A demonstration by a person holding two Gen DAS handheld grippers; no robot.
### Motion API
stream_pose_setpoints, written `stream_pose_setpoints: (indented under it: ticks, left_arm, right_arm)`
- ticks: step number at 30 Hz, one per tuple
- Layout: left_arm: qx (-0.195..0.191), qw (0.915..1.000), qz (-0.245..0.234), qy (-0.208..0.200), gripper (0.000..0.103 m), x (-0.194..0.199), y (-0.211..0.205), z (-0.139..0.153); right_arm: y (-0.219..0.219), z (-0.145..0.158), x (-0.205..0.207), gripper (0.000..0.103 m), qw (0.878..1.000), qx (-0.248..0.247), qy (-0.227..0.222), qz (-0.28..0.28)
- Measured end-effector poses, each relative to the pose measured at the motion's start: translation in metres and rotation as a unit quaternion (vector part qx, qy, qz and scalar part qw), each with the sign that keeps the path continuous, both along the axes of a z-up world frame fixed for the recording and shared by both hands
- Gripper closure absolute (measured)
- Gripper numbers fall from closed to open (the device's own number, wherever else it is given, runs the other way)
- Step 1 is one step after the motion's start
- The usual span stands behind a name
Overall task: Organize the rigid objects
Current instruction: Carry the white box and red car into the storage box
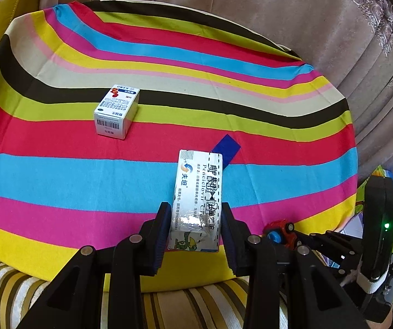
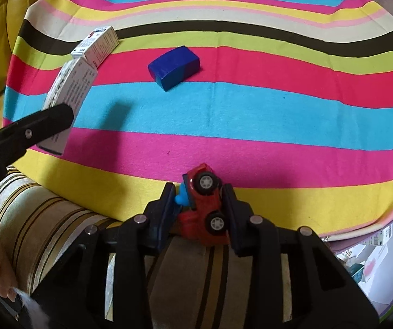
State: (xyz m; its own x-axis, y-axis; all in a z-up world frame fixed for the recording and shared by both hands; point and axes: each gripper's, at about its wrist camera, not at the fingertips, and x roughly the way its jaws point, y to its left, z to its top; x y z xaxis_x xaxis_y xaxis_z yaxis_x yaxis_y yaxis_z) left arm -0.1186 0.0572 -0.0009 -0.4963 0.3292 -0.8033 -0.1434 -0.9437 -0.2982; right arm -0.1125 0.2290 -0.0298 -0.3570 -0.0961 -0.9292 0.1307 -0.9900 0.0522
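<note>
My left gripper (image 1: 195, 213) is shut on a long silver medicine box (image 1: 198, 192), held lengthwise above the striped cloth (image 1: 59, 170); the box also shows in the right wrist view (image 2: 69, 93). My right gripper (image 2: 200, 194) is shut on a red toy car (image 2: 206, 205), wheels facing right, near the cloth's front edge; the car also shows in the left wrist view (image 1: 280, 229). A small white medicine box (image 1: 117, 111) lies on the cloth to the far left. A blue block (image 2: 174, 65) lies at mid-cloth, partly hidden behind the held box in the left wrist view (image 1: 228, 146).
The striped cloth (image 2: 251, 115) covers a raised surface. A beige striped cushion (image 2: 45, 219) lies below its front edge. A grey curtain (image 1: 306, 13) hangs behind. Cartons and papers (image 2: 375, 252) lie at the lower right.
</note>
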Motion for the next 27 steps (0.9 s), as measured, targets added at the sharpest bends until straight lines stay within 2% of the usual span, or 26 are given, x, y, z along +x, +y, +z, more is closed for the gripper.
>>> stream_pose_setpoints:
  ticks: [10,27]
  left_arm:
    - [0.003,1.0000,0.001,0.003,0.066,0.009,0.013,-0.002]
    - [0.006,0.9998,-0.011,0.012,0.066,0.025,0.026,0.010]
  right_arm:
    - [0.006,0.022,0.008,0.064,0.999,0.019,0.050,-0.011]
    - [0.014,0.038,0.024,0.064,0.996,0.014,0.080,-0.022]
